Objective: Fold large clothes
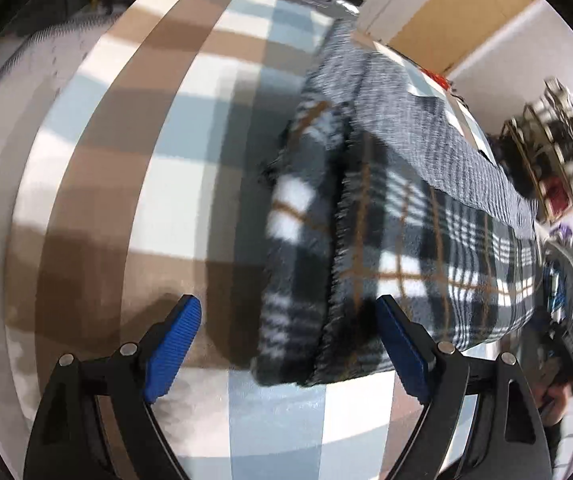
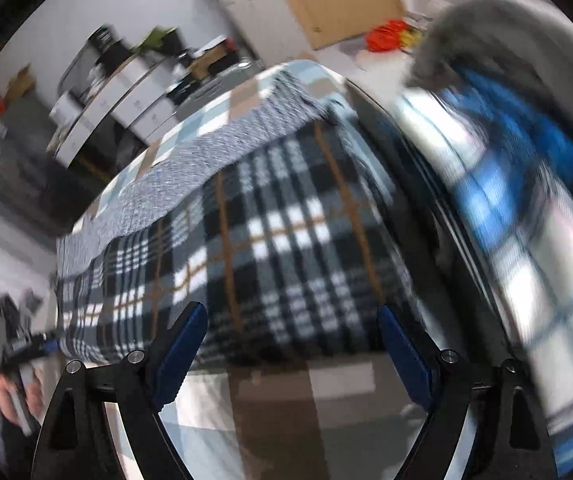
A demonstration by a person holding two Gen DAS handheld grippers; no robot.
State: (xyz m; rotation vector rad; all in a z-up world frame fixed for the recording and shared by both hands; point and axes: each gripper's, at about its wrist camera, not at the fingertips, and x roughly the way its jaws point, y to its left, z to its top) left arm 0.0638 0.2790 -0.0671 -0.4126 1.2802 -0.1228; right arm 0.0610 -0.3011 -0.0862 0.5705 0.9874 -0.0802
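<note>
Two layers of one plaid blanket (image 1: pixel 426 248) lie folded on the checked bed cover (image 1: pixel 134 168), with a grey knit piece (image 1: pixel 426 120) along its far side. Ahead of the left gripper (image 1: pixel 288 344), the fringed fold edge runs lengthwise away from the jaws, its near corner just inside the right finger. Ahead of the right gripper (image 2: pixel 292 354), the blanket's near edge lies crosswise, just beyond the fingertips. Both grippers stand released, nothing between the pads. In my judgement, the left one sits nearer a corner for the next fold.
</note>
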